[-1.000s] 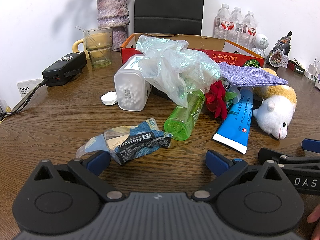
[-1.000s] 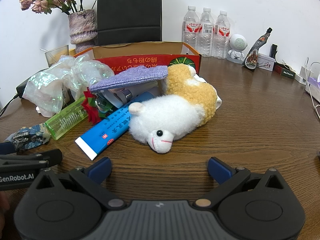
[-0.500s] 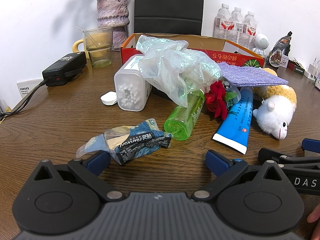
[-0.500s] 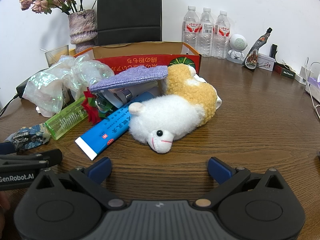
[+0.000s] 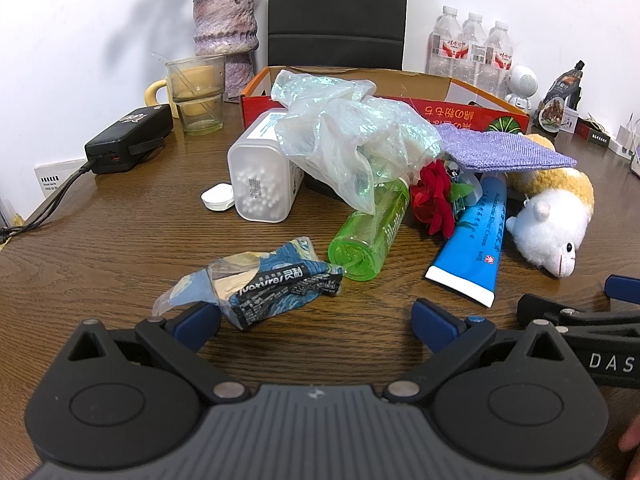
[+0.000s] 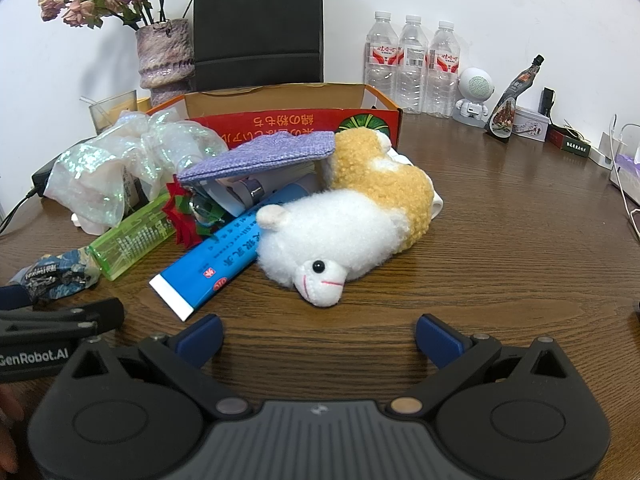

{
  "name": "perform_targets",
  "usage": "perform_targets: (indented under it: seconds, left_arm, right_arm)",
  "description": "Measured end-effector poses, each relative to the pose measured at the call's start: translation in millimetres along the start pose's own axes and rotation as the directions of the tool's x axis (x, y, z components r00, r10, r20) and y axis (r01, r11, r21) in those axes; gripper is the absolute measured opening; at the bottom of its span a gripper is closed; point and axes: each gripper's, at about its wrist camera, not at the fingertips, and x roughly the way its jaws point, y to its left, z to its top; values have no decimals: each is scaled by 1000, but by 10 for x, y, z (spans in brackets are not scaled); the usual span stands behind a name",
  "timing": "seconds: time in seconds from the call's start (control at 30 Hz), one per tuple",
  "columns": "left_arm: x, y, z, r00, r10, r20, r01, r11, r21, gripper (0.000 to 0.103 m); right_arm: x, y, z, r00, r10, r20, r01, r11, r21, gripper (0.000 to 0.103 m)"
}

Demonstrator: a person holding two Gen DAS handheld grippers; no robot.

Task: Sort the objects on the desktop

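Note:
A pile lies on the wooden table before a red cardboard box [image 5: 472, 110] [image 6: 280, 100]. It holds a crumpled blue snack wrapper [image 5: 264, 284], a green bottle [image 5: 372, 236], a white cotton-swab box [image 5: 262, 184], a clear plastic bag [image 5: 352, 136], a red rose [image 5: 434, 204], a blue cream tube [image 6: 216, 262], a purple cloth [image 6: 264, 156] and a plush sheep [image 6: 344, 232]. My left gripper [image 5: 316, 320] is open, its left finger beside the wrapper. My right gripper [image 6: 318, 338] is open and empty, just short of the sheep and tube.
At the back stand a flower vase [image 5: 224, 28], a glass cup [image 5: 196, 92], a black chair [image 6: 258, 24] and three water bottles [image 6: 412, 64]. A black power adapter [image 5: 128, 138] with cable sits left. Small items and a white robot figure [image 6: 474, 96] line the right edge.

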Motion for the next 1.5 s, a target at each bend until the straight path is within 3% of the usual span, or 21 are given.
perform_targets:
  seconds: [0.17, 0.23, 0.27, 0.33, 0.4, 0.5, 0.57, 0.63, 0.67, 0.7, 0.73, 0.77, 0.8, 0.9, 1.13, 1.2, 1.23, 1.27, 1.37, 1.43, 1.5]
  left_arm:
    - [5, 7, 7, 1000, -15, 0, 15, 1000, 14, 103]
    - [-11, 70, 22, 998, -64, 8, 63, 998, 17, 103]
    - [-76, 172, 25, 992, -116, 51, 118, 993, -32, 103]
    - [-219, 398, 67, 964, -199, 176, 224, 965, -138, 103]
    - [-270, 552, 215, 943, -230, 239, 276, 944, -182, 103]
    - [-91, 573, 526, 939, -268, 217, 302, 943, -142, 103]
    - [99, 513, 718, 952, -248, 178, 276, 950, -149, 100]
    - [211, 438, 833, 962, -225, 155, 246, 959, -138, 79]
    - [243, 400, 877, 964, -219, 152, 239, 963, -123, 41]
    - [275, 363, 907, 965, -223, 140, 239, 965, -105, 13]
    - [303, 333, 923, 966, -228, 121, 239, 967, -92, 11]
    - [328, 309, 921, 968, -228, 108, 237, 968, -83, 9]
    - [322, 294, 913, 967, -230, 112, 240, 968, -75, 5]
    - [197, 292, 918, 953, -255, 162, 267, 962, -54, 3]
    - [-259, 452, 1313, 890, -333, 312, 370, 926, -67, 3]
    - [-382, 477, 1458, 871, -336, 358, 382, 922, -64, 3]
    - [-409, 479, 1512, 869, -325, 373, 373, 926, -64, 3]
    - [-422, 482, 1553, 869, -313, 383, 363, 929, -66, 3]
    - [-423, 500, 1574, 871, -297, 392, 354, 932, -80, 3]
    - [-397, 505, 1525, 874, -297, 385, 356, 930, -91, 3]
    - [-360, 491, 1468, 881, -295, 370, 352, 931, -94, 3]
  right_arm:
    - [-28, 6, -12, 1000, 13, -4, -14, 1000, -13, 103]
    - [-90, -13, 18, 999, 45, -8, -45, 999, -17, 94]
    - [-148, -37, 39, 997, 75, 4, -75, 997, -7, 87]
    - [-354, -129, 95, 981, 166, 100, -167, 986, 2, 86]
    - [-517, -171, 180, 960, 183, 211, -177, 983, -47, 86]
    - [-466, -57, 404, 952, 166, 257, -112, 970, -214, 85]
    - [-273, 24, 568, 957, 187, 222, -127, 957, -259, 80]
    - [-56, 77, 726, 966, 196, 167, -152, 958, -242, 76]
    - [73, 100, 798, 971, 198, 133, -164, 960, -227, 74]
    - [206, 118, 852, 977, 187, 98, -164, 964, -210, 69]
    - [337, 134, 900, 983, 173, 63, -158, 969, -192, 42]
    - [438, 134, 912, 988, 153, 36, -144, 974, -175, 8]
    - [499, 130, 910, 991, 134, 30, -127, 978, -163, 0]
    - [435, 120, 900, 985, 158, 73, -144, 976, -160, 0]
    - [-48, -43, 1190, 955, 192, 225, -169, 978, -120, 2]
    - [-51, -204, 1292, 955, 232, 184, -231, 973, -30, 22]
    - [-2, -279, 1313, 956, 260, 136, -262, 965, -2, 47]
    - [78, -338, 1305, 955, 284, 87, -287, 958, 19, 56]
    - [364, -478, 1238, 953, 300, -35, -295, 950, 103, 51]
    - [482, -512, 1200, 942, 332, -46, -324, 937, 131, 49]
    - [545, -509, 1230, 918, 395, -46, -383, 910, 161, 49]
